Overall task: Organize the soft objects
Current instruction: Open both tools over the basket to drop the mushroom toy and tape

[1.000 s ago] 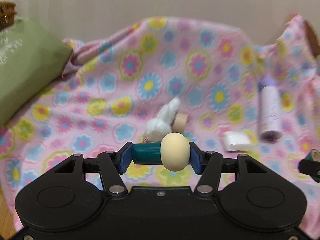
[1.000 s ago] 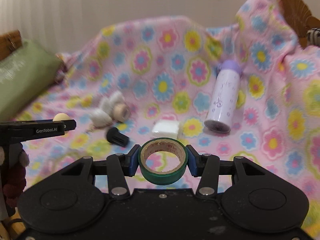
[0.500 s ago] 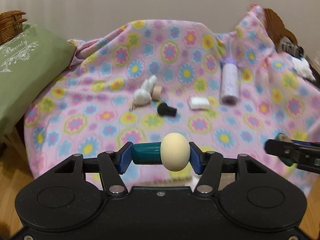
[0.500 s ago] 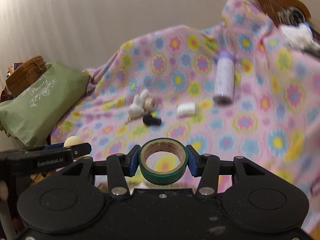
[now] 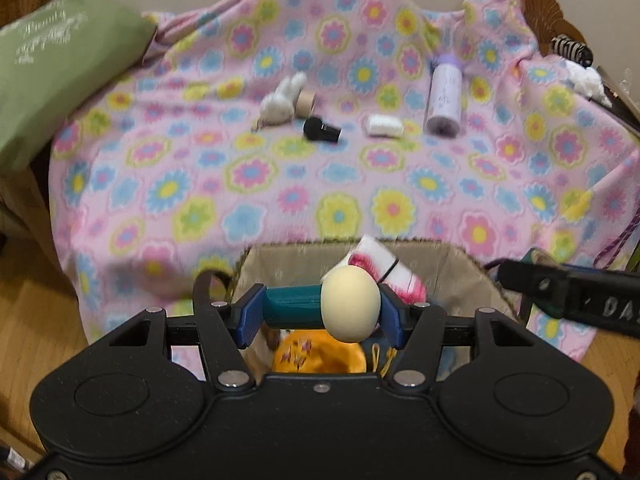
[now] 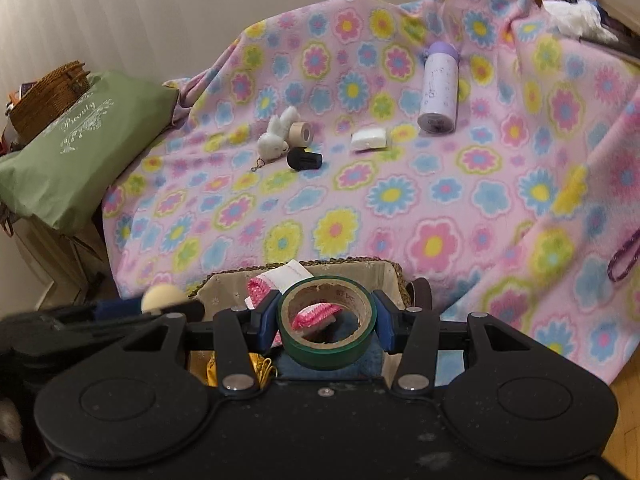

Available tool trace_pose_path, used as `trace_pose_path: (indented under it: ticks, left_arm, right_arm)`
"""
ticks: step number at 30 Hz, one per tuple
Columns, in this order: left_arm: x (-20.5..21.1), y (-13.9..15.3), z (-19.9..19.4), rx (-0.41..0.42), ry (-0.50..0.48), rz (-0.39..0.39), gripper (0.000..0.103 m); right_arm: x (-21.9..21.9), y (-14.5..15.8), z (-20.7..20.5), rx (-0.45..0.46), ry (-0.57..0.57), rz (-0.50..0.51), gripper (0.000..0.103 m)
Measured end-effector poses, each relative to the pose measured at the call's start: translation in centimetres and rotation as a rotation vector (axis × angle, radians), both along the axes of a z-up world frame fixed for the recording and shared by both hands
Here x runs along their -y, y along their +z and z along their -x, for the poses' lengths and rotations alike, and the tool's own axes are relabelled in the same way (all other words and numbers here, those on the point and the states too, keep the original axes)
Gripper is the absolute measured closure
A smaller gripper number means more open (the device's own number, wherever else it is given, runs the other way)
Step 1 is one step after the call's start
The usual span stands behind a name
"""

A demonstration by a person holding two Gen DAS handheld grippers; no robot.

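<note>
Basket (image 5: pixel 460 264) sits just below and beyond the fingers in the left wrist view, lined in beige, with a pink-and-white cloth (image 5: pixel 384 264) and something orange (image 5: pixel 320 354) inside; the left gripper (image 5: pixel 320 312) is clamped narrowly on a teal-handled cream-headed toy (image 5: pixel 350 304), held crosswise between the blue pads; a careless release could bounce it off the rim. A second ago the floral blanket (image 5: pixel 240 168) filled the area past the fingers and no basket showed.

In the right wrist view the right gripper (image 6: pixel 326 330) is closed on a green tape roll (image 6: pixel 328 328), directly above the basket's (image 6: pixel 394 276) interior; being round, it could roll out if dropped from height. Well beyond the fingertips lie the plush bunny (image 6: pixel 276 136), black cap (image 6: pixel 304 159), white packet (image 6: pixel 369 138) and purple bottle (image 6: pixel 438 88), nearer before.
</note>
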State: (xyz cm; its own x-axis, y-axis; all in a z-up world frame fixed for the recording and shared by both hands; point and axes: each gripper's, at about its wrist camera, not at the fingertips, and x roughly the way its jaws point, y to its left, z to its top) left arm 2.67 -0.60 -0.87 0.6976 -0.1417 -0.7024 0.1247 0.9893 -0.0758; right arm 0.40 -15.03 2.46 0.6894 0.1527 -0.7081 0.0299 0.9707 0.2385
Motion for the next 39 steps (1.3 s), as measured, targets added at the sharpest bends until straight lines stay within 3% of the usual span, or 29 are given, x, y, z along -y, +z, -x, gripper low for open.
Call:
trace_pose_path:
  ticks: [9, 27, 31, 39]
  left_arm:
    - [-0.2, -1.6, -0.1, -0.051, 0.024, -0.003, 0.047]
    - [-0.4, -2.2, -0.4, -0.078, 0.060, -0.020, 0.046]
    - [-0.6, -2.1, -0.4, -0.072, 0.073, -0.021, 0.033]
    - [-0.7, -2.1, -0.4, -0.075, 0.080, -0.023, 0.032]
  right_arm:
    - [0.3, -1.6, -1.1, -0.093, -0.009, -0.029, 0.055]
    - [-0.4, -1.5, -1.7, -0.093, 0.023, 0.010, 0.054]
    - [-0.5, -1.3, -1.5, -0.082, 0.027, 0.013, 0.051]
    - [-0.3, -1.3, -1.5, -0.088, 0.022, 0.014, 0.050]
